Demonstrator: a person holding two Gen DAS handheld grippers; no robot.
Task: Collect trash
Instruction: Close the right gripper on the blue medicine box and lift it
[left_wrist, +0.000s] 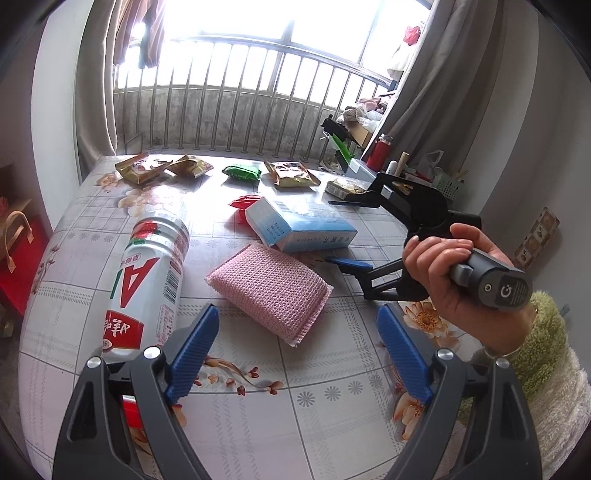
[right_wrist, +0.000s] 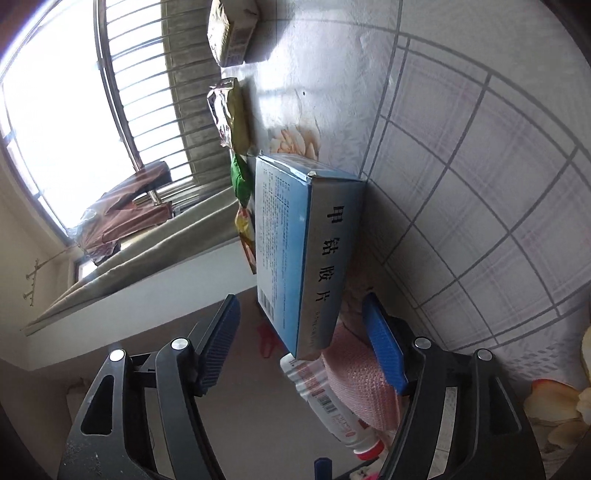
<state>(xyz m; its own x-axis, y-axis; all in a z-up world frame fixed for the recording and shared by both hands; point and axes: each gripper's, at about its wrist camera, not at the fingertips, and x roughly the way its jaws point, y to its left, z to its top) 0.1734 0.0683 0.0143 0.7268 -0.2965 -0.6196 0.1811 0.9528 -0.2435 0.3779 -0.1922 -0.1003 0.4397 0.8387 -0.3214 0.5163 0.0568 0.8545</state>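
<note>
A blue and white medicine box (left_wrist: 301, 223) lies mid-table; in the right wrist view the box (right_wrist: 295, 251) stands between the open fingers. My right gripper (left_wrist: 341, 232) is turned on its side, open, its jaws on either side of the box end; it shows as (right_wrist: 301, 343) in its own view. My left gripper (left_wrist: 297, 354) is open and empty, low over the table, just in front of a pink sponge (left_wrist: 269, 291). A white and red bottle (left_wrist: 147, 280) lies to its left. A red wrapper (left_wrist: 242, 203) lies behind the box.
Several snack packets lie along the table's far edge: gold ones (left_wrist: 142, 168), (left_wrist: 291, 173) and a green one (left_wrist: 242, 171). Clutter and a red flask (left_wrist: 376, 153) stand at the far right. The flowered tablecloth (left_wrist: 288, 402) drops off at left.
</note>
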